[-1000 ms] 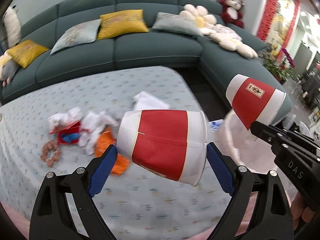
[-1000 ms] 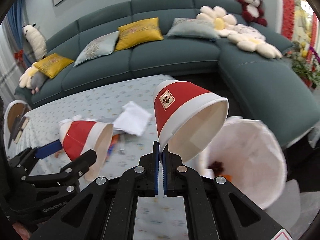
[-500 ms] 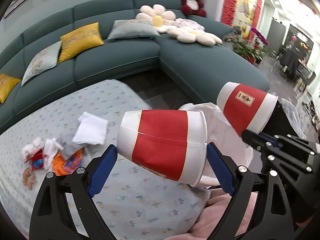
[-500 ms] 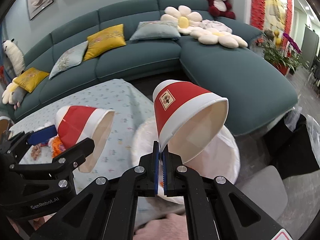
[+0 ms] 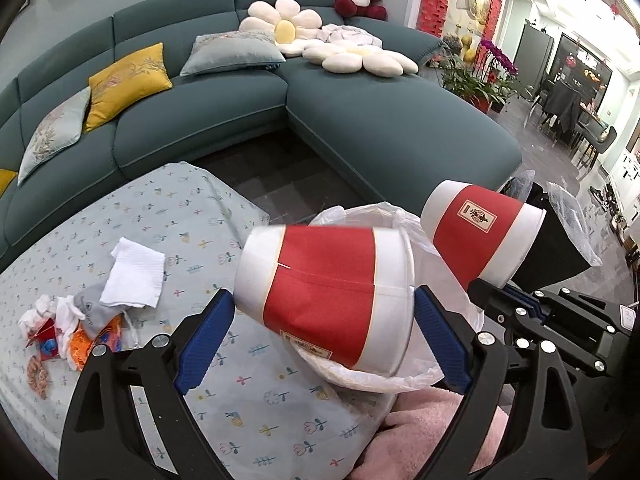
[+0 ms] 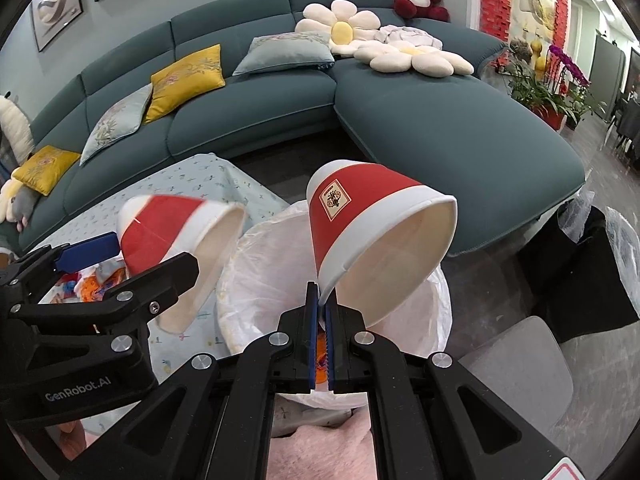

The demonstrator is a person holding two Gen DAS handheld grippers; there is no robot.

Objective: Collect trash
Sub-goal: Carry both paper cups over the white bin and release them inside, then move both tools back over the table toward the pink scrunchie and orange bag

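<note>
- Left gripper (image 5: 324, 320) clamped across sideways paper cup (image 5: 326, 294), above bin (image 5: 400, 380) rim.
- Right gripper (image 6: 321, 312) pinched together on second cup (image 6: 360, 232) rim, over bin.

A bin (image 5: 384, 380) is standing just off the table's (image 5: 168, 216) right edge, with the sofa (image 5: 360, 120) lying behind both. The left cup (image 5: 324, 292) is hanging over the bin's near-left rim, the right cup (image 6: 372, 232) over its opening. Crumpled trash (image 5: 80, 324) is lying on the table's left part, a napkin (image 5: 136, 272) just behind it.
</note>
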